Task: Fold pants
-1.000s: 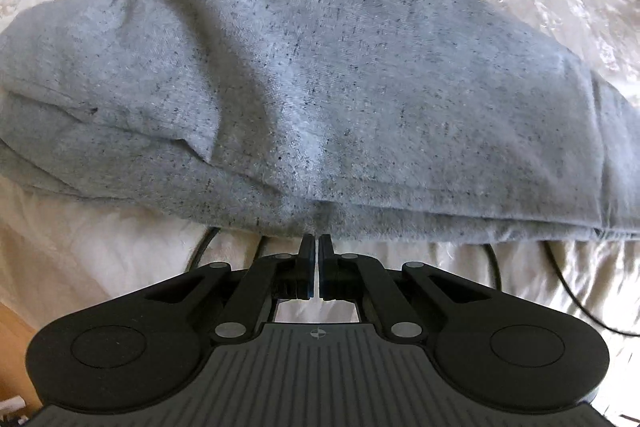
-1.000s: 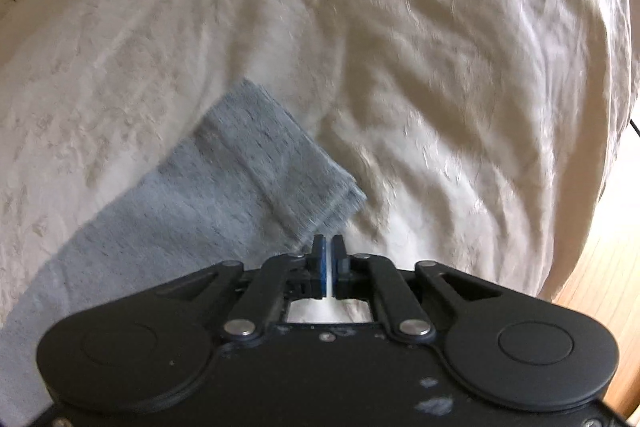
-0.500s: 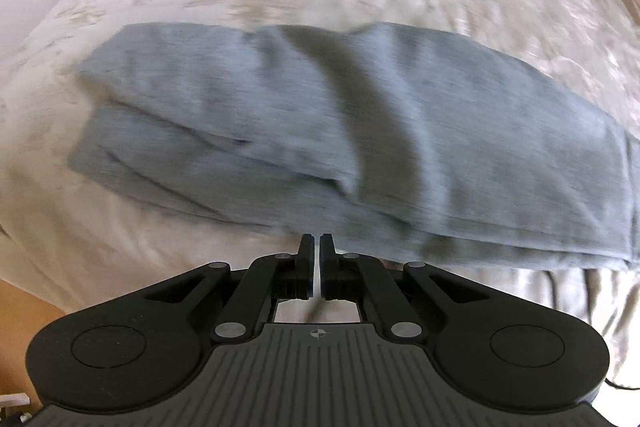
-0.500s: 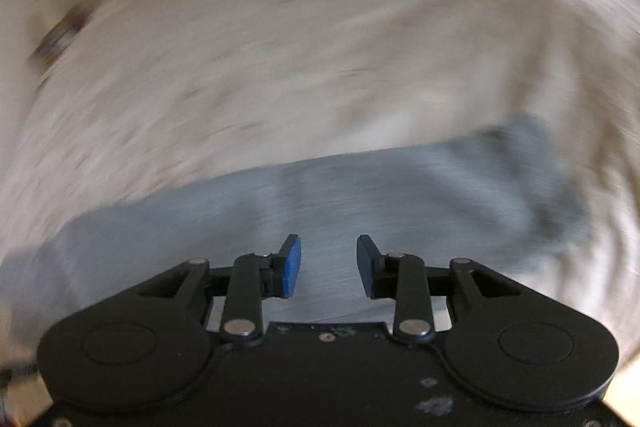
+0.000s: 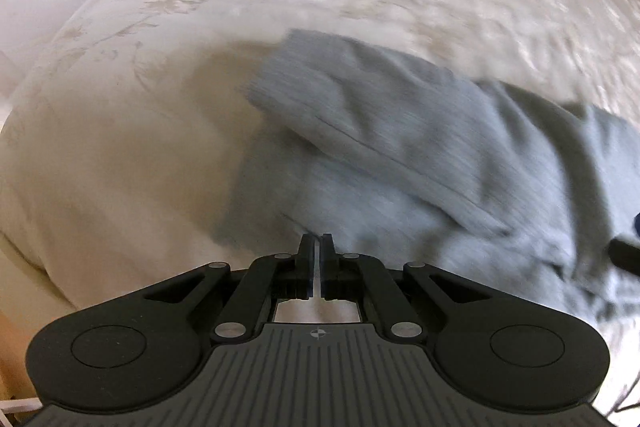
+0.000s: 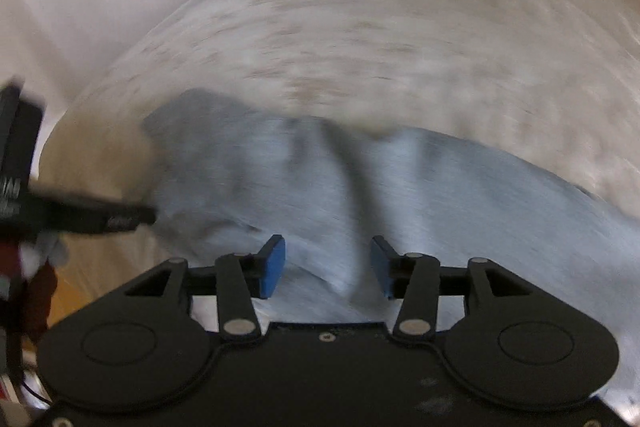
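The gray pants (image 5: 420, 147) are lying partly folded on the bed (image 5: 160, 87), filling the frame's center right. The left tongs (image 5: 316, 247) are sitting pinched together, gripping nothing; the right tongs (image 6: 328, 263) are hanging wide open, empty. Likely next: grasping an edge for another fold.

left gripper (image 5: 316, 247): fingers nearly together, nothing held | grey pants (image 5: 420, 147): folded on bedspread (image 5: 160, 107)

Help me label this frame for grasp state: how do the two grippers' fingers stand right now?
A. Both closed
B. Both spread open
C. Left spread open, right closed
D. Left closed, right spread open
D: the left gripper shows its fingers nearly touching, holding nothing visible, while the right gripper has its blue-padded fingers wide apart over the grey pants.
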